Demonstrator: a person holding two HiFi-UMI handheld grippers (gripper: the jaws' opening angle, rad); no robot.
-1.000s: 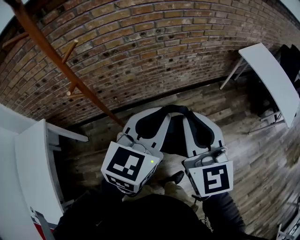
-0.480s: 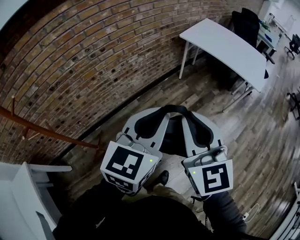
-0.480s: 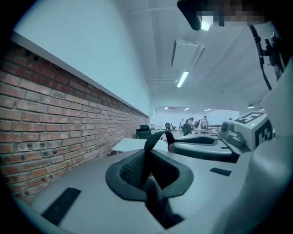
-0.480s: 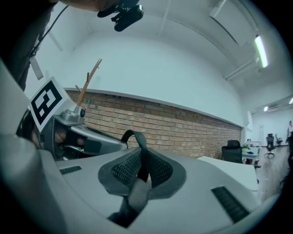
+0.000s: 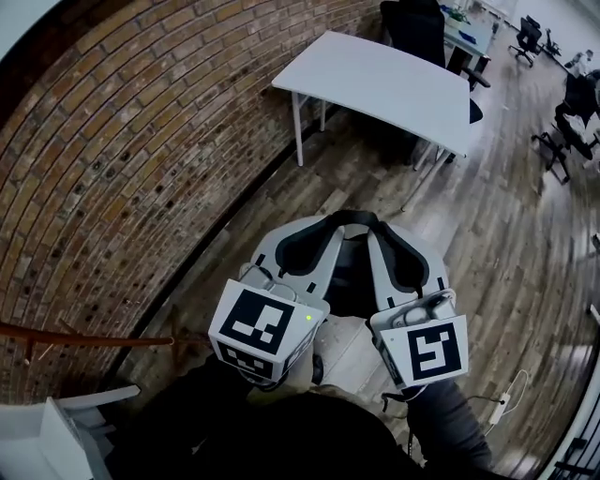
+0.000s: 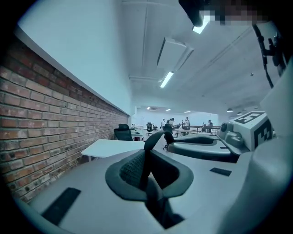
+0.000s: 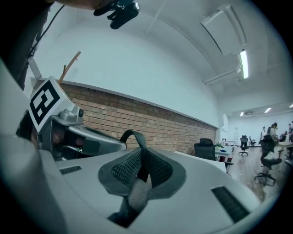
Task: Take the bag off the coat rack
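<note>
A black bag strap (image 5: 352, 218) loops between my two grippers, which I hold side by side at chest height. My left gripper (image 5: 314, 236) is shut on the strap (image 6: 153, 139), which runs up out of its jaws. My right gripper (image 5: 389, 241) is shut on the same strap (image 7: 132, 136). The grippers hide the body of the bag, and only a dark shape (image 5: 349, 279) shows between them. The wooden coat rack (image 5: 89, 336) is down at the left edge, well apart from both grippers.
A brick wall (image 5: 112, 169) runs along the left. A white table (image 5: 375, 80) stands ahead, with office chairs (image 5: 417, 23) behind it and another chair (image 5: 572, 108) to the right. A cable (image 5: 506, 394) lies on the wooden floor. White furniture (image 5: 56, 431) sits at the bottom left.
The whole view has swung round: the coat rack slid from the upper left to the lower left edge, and the white table came from the right to the top middle. Both grippers keep their hold.
</note>
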